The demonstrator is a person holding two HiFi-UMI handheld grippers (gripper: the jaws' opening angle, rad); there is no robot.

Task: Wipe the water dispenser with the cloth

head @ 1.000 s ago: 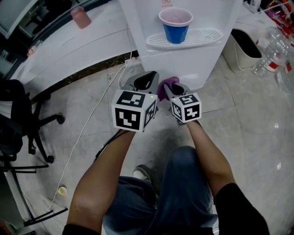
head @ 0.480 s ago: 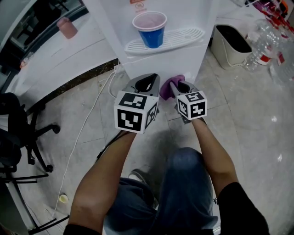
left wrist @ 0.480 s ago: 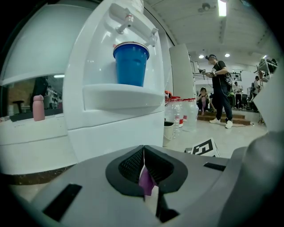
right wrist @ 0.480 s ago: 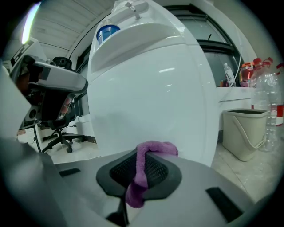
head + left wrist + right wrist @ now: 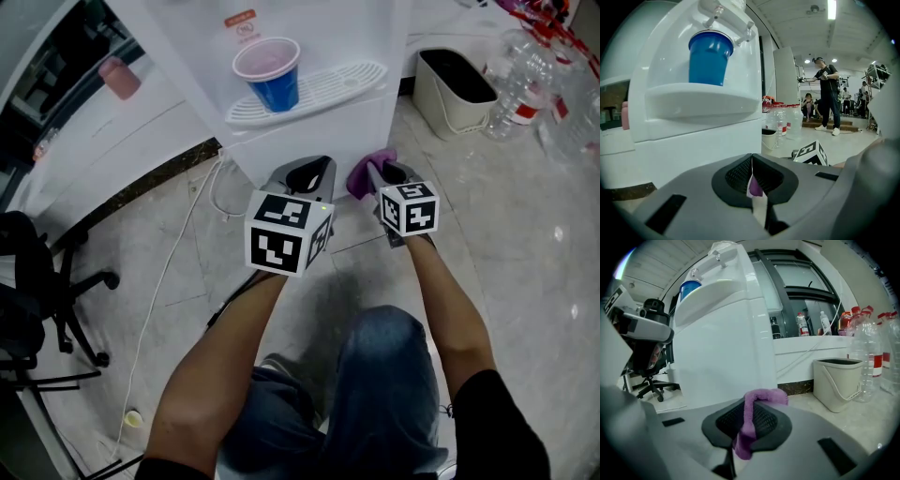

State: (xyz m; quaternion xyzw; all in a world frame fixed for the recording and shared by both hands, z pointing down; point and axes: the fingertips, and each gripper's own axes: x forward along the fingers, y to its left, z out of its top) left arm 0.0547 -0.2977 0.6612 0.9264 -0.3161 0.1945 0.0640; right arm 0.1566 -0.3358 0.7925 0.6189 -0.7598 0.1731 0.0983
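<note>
Water dispenser (image 5: 309, 131), glossy white plastic with a ribbed drip tray (image 5: 323, 87) bearing a blue cup (image 5: 273, 79), is standing just ahead of us. We are holding the left gripper (image 5: 316, 165) with its jaws together, a purple sliver at their seam. We are clamping the soft, nubbly purple cloth (image 5: 362, 175) in the right gripper (image 5: 382, 170), near the lower front panel. We are judging that pressing its loose fold flat would wipe best.

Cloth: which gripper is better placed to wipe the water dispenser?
Right. The right gripper is shut on the purple cloth, close to the lower front of the water dispenser; the left gripper is shut, apparently without cloth.
</note>
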